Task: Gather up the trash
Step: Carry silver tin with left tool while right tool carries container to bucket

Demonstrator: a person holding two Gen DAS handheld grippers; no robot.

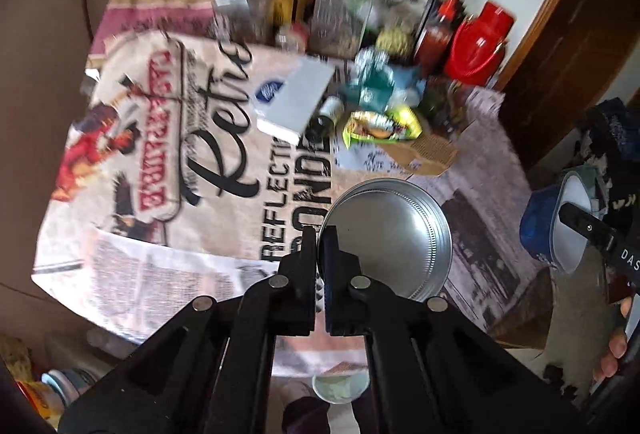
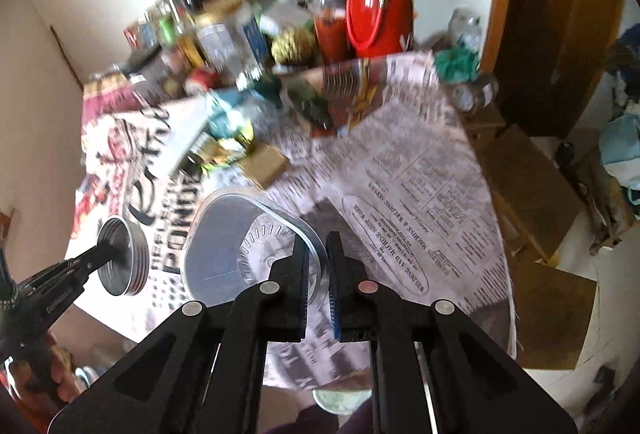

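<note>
left tongs (image 1: pixel 319 234) clamp metal lid (image 1: pixel 386 238) rim; right tongs (image 2: pixel 319 240) clamp clear plastic lid (image 2: pixel 248 246) edge.

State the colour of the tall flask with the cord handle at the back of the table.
Red flask, clearest in the right wrist view.

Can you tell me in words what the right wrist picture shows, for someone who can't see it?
The right gripper pinches the rim of a clear plastic tub above a table covered in newspaper. To the left, the left gripper holds a round metal lid. Bottles, jars and a red flask crowd the blurry far side.
</note>
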